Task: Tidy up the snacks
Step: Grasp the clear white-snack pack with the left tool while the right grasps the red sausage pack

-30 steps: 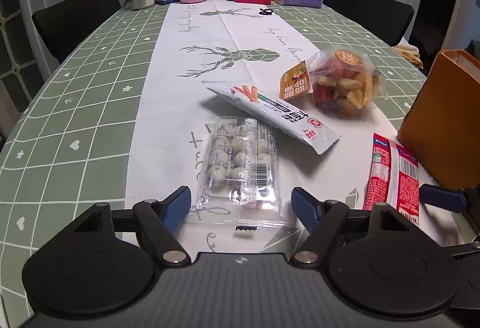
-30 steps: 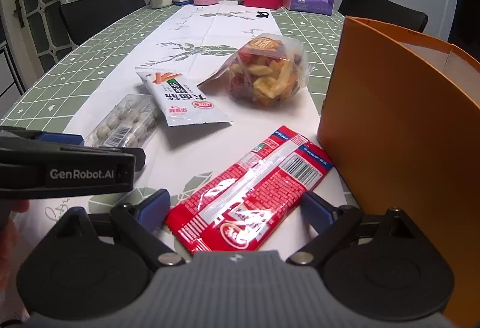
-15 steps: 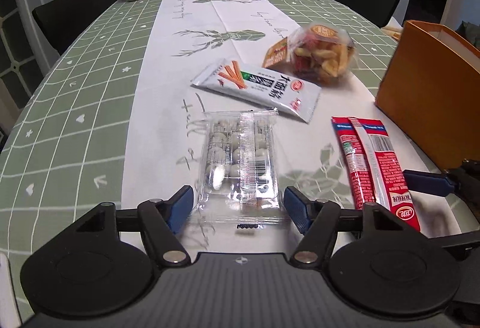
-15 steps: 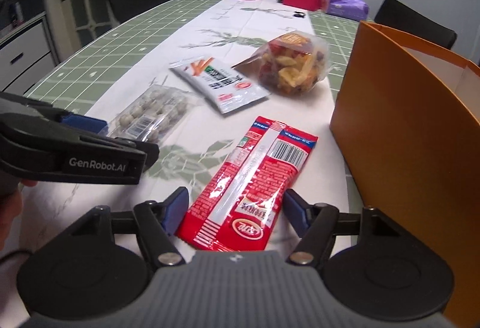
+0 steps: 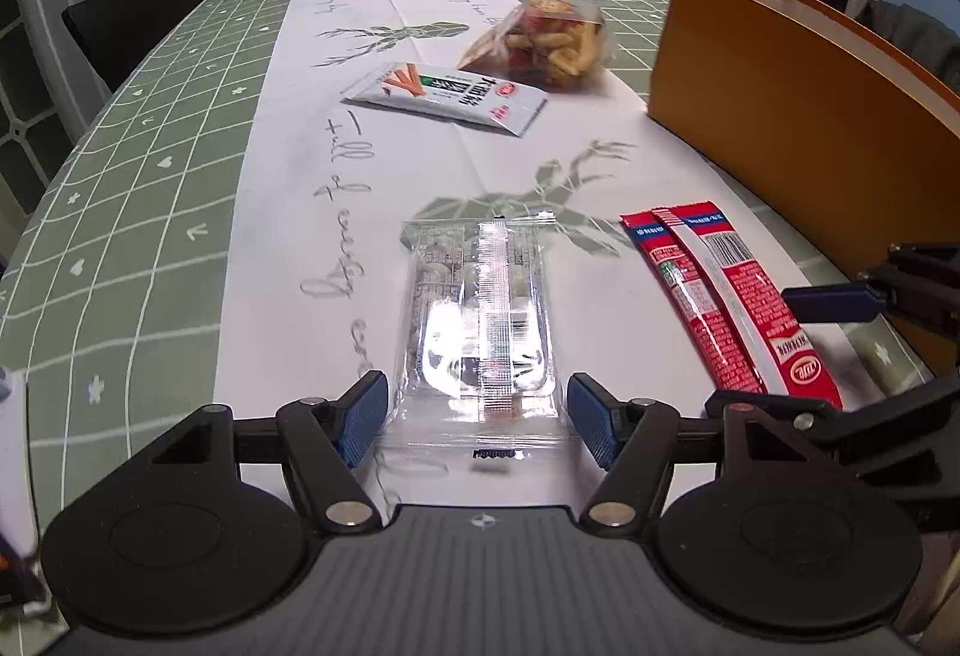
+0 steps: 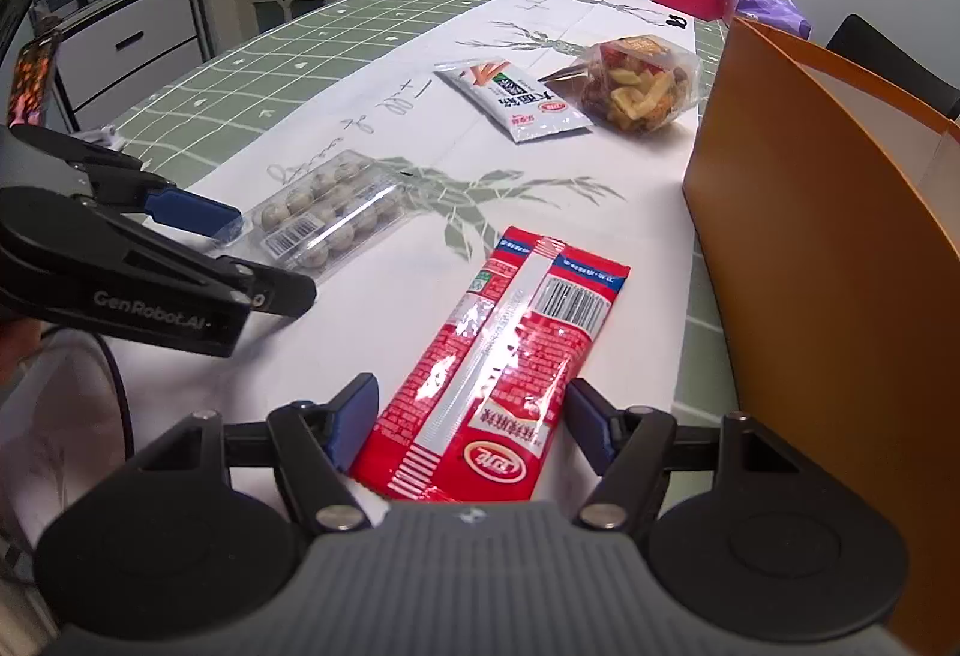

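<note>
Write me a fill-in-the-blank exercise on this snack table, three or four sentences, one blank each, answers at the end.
1. The left gripper straddles a clear pack of small round ____ snacks.
2. The red packet lies between the fingers of the ____ gripper.
3. The tall open container beside the red packet is ____ in colour.
4. The white packet with orange sticks printed on it lies next to a clear bag of mixed ____.

Answers: white; right; orange; chips
</note>
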Tool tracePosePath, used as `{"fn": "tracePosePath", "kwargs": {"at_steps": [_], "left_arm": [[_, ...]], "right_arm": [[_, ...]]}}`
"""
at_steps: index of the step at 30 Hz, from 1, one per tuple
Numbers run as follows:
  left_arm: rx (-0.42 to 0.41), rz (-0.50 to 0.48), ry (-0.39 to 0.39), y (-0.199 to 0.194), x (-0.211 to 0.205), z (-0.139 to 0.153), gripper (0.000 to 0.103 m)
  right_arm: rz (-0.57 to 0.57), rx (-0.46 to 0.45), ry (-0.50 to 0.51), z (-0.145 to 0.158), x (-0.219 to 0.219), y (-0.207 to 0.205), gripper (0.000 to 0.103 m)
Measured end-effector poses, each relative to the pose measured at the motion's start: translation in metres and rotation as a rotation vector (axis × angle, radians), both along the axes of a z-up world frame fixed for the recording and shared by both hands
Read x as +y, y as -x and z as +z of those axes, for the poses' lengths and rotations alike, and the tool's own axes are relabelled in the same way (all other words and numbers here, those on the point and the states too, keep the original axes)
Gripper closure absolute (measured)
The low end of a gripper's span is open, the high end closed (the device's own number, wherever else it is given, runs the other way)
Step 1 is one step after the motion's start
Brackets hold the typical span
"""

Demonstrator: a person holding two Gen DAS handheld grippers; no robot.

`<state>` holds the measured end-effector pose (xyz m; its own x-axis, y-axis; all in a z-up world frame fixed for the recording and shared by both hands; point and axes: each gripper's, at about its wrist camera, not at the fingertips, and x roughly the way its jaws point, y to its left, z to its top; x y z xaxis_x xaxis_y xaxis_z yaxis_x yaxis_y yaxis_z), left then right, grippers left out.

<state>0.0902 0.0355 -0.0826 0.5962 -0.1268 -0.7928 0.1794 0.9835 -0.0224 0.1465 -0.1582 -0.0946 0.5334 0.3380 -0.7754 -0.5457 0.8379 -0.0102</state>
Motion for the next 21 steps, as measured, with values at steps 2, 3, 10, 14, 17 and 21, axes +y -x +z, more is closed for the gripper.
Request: {"fn": "tracePosePath", "kwargs": {"at_steps": [2,3,10,14,17,21], "left_arm": [[-0.007,-0.007,0.000,0.008,-0.001,0.000,0.027],[-0.011,-0.008,0.001,0.011,-0.001,-0.001,0.027],[-0.118,0.021,0.059,0.017,0.006,0.002,0.013],[-0.158,0.073,0.093,0.009,0.012,0.003,0.010],[-0.126,0.102,0.100,-0.001,0.012,-0.002,0.010],[-0.133,0.096,0.075,-0.005,0.005,-0.009,0.012]], "right_arm": [[0.009,-0.003,-0.003,0.000,-0.005,0.006,0.035],[0.012,-0.006,-0.005,-0.001,-0.007,0.009,0.032],[-0.051,-0.087,-0.040,0.000,-0.016,0.021,0.011],[-0.157,-0.121,-0.100,-0.002,-0.018,0.012,0.011],[-0.253,-0.091,-0.148,-0.007,-0.016,0.000,0.011],[-0.291,-0.111,-0.105,-0.015,-0.003,-0.004,0.014]]}}
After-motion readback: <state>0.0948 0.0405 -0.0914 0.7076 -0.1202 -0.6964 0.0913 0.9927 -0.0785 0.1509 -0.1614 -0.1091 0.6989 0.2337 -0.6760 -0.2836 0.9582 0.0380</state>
